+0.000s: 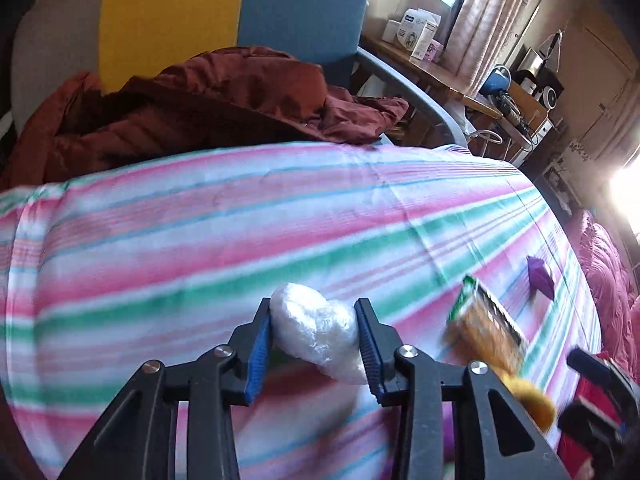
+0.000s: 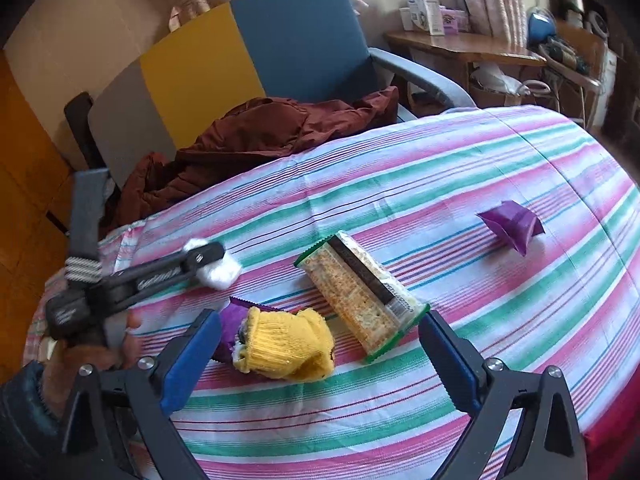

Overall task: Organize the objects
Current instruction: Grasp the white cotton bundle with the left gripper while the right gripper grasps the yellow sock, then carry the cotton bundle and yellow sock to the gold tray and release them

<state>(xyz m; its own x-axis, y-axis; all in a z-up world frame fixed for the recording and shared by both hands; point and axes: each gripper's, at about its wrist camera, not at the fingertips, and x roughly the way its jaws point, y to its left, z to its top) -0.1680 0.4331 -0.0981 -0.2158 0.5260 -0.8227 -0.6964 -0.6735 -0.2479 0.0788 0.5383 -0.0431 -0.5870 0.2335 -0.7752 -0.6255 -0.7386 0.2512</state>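
Note:
On the striped bedsheet [image 2: 440, 168] my left gripper [image 1: 314, 314] is shut on a white plastic-wrapped bundle [image 1: 320, 340], both blue pads pressing its sides. In the right wrist view the left gripper [image 2: 212, 260] and its bundle [image 2: 222, 276] sit low over the sheet at the left. My right gripper [image 2: 320, 320] stands open above a yellow knitted sock [image 2: 288, 344], which lies on a purple wrapper [image 2: 230, 320]. A cracker packet [image 2: 360, 300] lies just right of the sock. Farther right is a purple packet [image 2: 512, 226].
A rust-brown jacket [image 2: 256, 136] is heaped on a chair with a grey, yellow and blue back [image 2: 280, 48] behind the bed. A wooden desk [image 2: 460, 50] carrying boxes stands at the back right. A pink quilt [image 1: 604, 280] borders the sheet's right edge.

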